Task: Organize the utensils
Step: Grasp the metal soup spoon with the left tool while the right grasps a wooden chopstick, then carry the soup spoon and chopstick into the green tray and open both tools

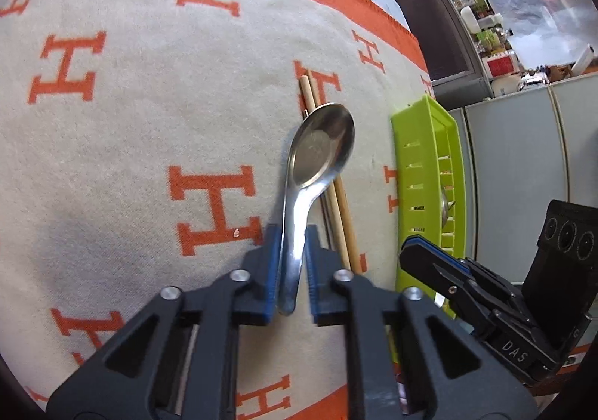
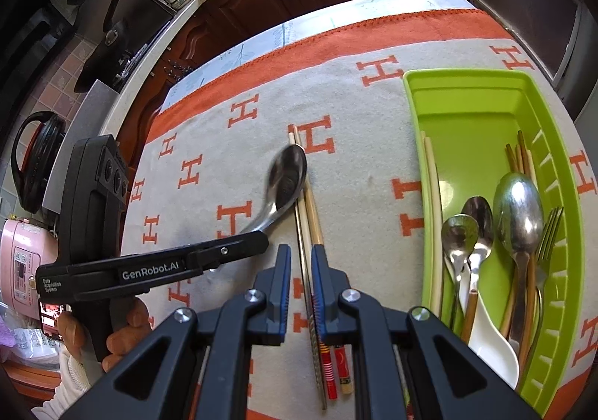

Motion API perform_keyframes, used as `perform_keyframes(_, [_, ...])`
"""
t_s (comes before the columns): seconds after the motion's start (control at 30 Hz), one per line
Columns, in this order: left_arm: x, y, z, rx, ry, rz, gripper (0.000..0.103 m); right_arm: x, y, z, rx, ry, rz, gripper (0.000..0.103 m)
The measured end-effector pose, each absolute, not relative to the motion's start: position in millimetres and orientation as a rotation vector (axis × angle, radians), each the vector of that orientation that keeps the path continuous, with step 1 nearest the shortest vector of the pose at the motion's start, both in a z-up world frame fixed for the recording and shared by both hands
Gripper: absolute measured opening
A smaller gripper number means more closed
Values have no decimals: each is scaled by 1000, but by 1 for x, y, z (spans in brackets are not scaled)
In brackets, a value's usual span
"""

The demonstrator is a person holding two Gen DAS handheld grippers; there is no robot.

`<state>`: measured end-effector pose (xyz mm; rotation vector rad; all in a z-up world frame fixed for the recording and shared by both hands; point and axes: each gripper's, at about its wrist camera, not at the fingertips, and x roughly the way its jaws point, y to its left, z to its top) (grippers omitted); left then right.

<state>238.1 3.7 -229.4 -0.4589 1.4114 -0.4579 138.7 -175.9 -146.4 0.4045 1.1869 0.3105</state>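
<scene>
The left gripper (image 1: 292, 252) is clamped on the handle of a metal soup spoon (image 1: 321, 147), its blue pads pressing the shaft from both sides; the spoon's bowl is tipped up off the blanket (image 1: 130, 143), a grey cloth with orange H letters and an orange border that covers the tabletop. In the right wrist view the same spoon (image 2: 286, 177) sticks out from the left gripper (image 2: 261, 238), which a person's hand (image 2: 112, 330) holds by its black grip, and the bowl hangs over the far part of a bundle of chopsticks (image 2: 310, 218). These chopsticks lie lengthwise on the blanket, about midway across it, with pale tips toward the far orange border and red printed ends toward the near edge; from the left wrist they show as wooden sticks (image 1: 345, 222) passing under the spoon's bowl. The right gripper (image 2: 301, 278) has its jaws drawn nearly together with the chopsticks running through the narrow gap between them, but whether the pads actually press on the sticks I cannot tell. It appears in the left wrist view too (image 1: 422, 255), low beside the tray. Along the blanket's right edge sits a lime-green plastic utensil tray (image 2: 467, 113) with slotted walls, holding several metal spoons (image 2: 519, 214), a fork (image 2: 547, 233), a white ceramic spoon (image 2: 493, 341) and more chopsticks, all gathered toward its near end.
</scene>
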Motion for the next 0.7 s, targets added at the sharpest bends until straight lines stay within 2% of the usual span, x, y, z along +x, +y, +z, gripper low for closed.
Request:
perform_keyframes(0.17, [233,9,-229,-480,1373,-419,1,148,-165,-155,331,1225,302,11])
perform_keyframes(0.37, [217,21,-220,-494,1318,-360,1,157,-145,-174,207,1287,284,11])
perform_keyframes(0.7, [188,45,-212,-548,1280,-348,1,161,-138,-178,134,1284,276,12])
